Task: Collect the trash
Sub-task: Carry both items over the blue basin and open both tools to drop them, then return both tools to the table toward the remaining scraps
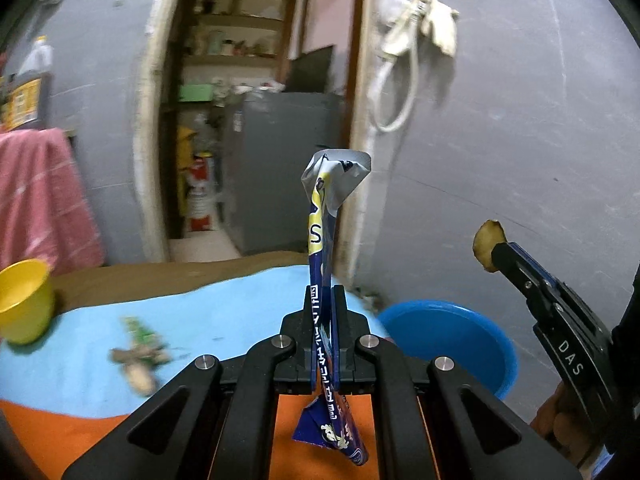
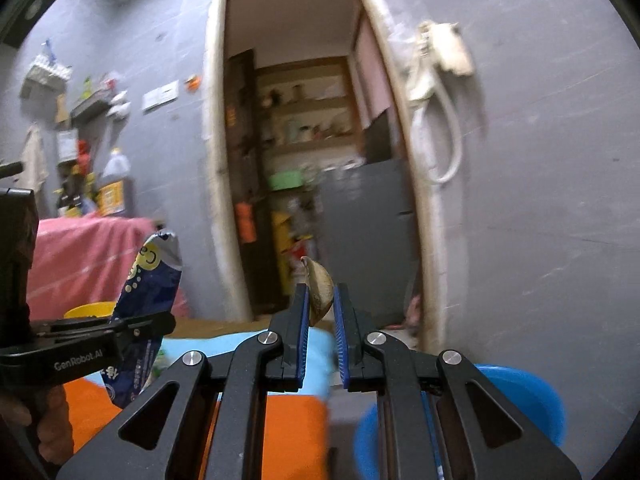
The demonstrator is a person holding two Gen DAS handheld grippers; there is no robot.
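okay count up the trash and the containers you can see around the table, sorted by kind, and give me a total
Snack wrappers: 1, the blue wrapper in the left gripper.
Peel scraps: 1, the brown peel in the right gripper.
Litter piles on the table: 1, a blurred green and tan heap; pieces cannot be counted.
Blue basins: 1.
Yellow cups: 1.
Total: 5

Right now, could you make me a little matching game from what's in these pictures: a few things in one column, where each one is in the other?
Things:
1. blue snack wrapper
2. brown peel scrap
3. yellow cup
4. blue basin

Places:
A. on the floor beside the table
B. pinched in the left tool
C. standing on the table's far left
D. pinched in the right tool

Pairs: 1-B, 2-D, 3-C, 4-A
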